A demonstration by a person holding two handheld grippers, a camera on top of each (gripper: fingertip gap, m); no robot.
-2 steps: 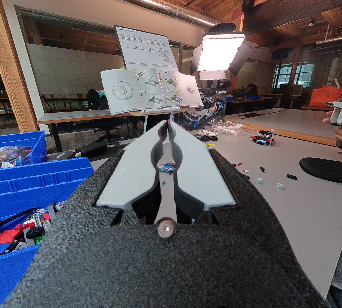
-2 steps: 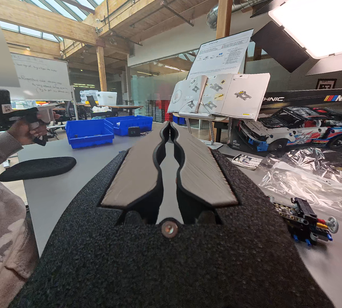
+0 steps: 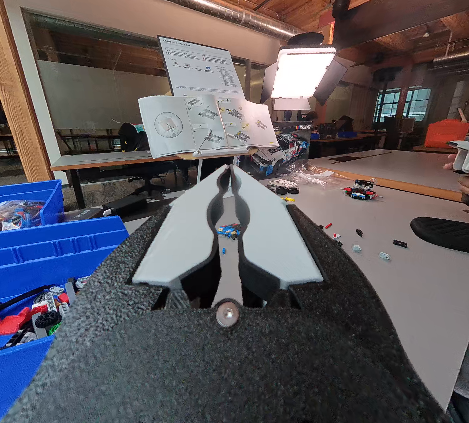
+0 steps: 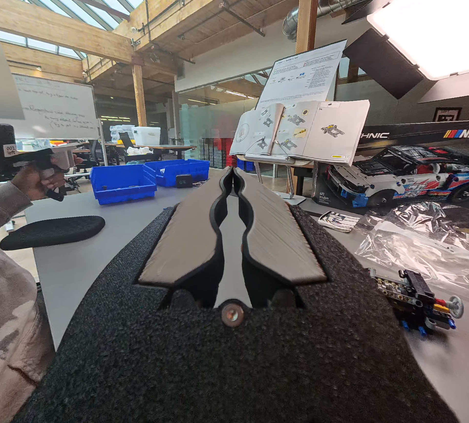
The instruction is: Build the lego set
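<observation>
My left gripper (image 3: 230,168) is shut and empty, held above the grey table (image 3: 380,296). Below its fingers lies a small pile of blue and black pins (image 3: 228,230). A partly built black, red and blue chassis (image 3: 360,189) sits far right on the table; it shows close at the right in the right wrist view (image 4: 416,301). My right gripper (image 4: 232,170) is shut and empty, pointing at the open instruction booklet (image 4: 304,131) on its stand. Two black tyres (image 3: 286,190) lie beyond the left gripper.
Blue bins (image 3: 50,253) with loose parts stand at the left. Small loose pieces (image 3: 356,247) are scattered at the right, near a black pad (image 3: 441,233). The set's box (image 4: 406,169), clear bags (image 4: 418,238) and a sticker sheet (image 4: 337,220) lie at the back right. A lamp (image 3: 302,73) shines behind. The tips of one gripper are about 55 cm away from the tips of the other.
</observation>
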